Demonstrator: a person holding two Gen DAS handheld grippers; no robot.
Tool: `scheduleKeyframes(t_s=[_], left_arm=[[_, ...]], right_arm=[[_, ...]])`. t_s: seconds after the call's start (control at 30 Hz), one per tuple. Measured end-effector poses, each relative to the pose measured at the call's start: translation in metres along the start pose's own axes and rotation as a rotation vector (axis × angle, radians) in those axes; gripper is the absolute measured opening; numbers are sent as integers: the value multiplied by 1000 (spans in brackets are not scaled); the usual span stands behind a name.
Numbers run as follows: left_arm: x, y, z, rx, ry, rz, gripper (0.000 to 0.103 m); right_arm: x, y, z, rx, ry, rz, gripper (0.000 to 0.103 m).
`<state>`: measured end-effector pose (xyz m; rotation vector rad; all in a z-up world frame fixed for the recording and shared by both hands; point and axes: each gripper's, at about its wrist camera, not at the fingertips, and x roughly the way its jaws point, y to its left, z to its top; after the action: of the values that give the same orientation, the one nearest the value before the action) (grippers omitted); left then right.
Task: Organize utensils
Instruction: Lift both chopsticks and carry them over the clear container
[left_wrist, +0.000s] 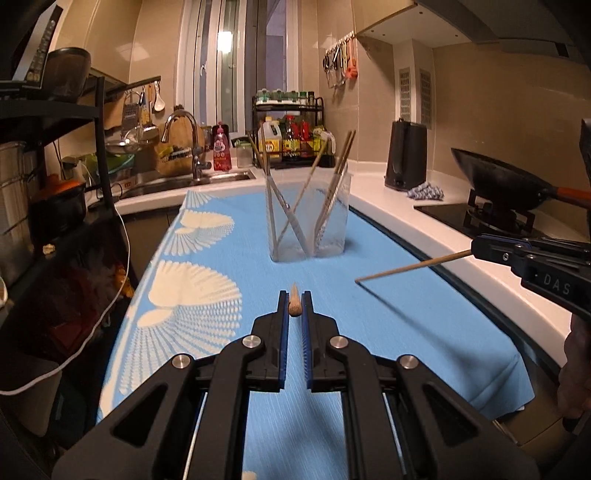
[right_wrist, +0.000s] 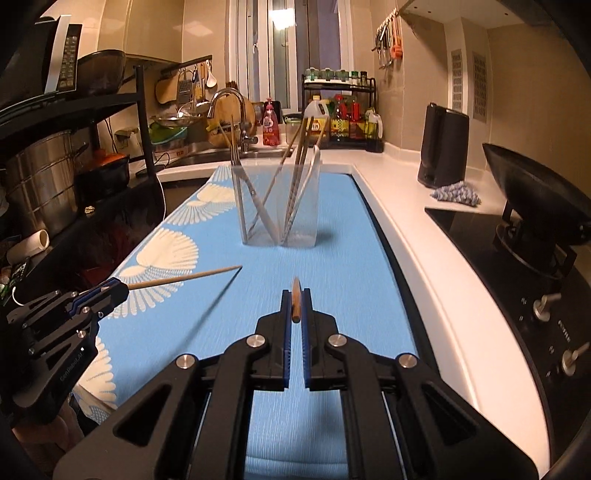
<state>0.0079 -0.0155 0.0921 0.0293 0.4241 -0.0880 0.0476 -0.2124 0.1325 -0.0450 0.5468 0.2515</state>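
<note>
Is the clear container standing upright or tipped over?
Upright: the clear container stands on its base on the blue cloth, chopsticks leaning inside.

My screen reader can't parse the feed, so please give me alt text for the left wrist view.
The left gripper is shut on a wooden chopstick above a blue cloth. Ahead stands a clear holder with chopsticks and other utensils leaning in it. At right, the right gripper holds a second chopstick pointing left, off the cloth.
</note>
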Motion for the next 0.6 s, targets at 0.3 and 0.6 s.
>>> scheduleKeyframes(t_s=[0.3,0.6], left_arm=[[9,26,78,-23,-25,-51,7],[45,42,150,-74,44,-140,7]], right_arm=[[8,-9,62,-17,-9,37,5],[10,-4,140,-55,-16,109,5]])
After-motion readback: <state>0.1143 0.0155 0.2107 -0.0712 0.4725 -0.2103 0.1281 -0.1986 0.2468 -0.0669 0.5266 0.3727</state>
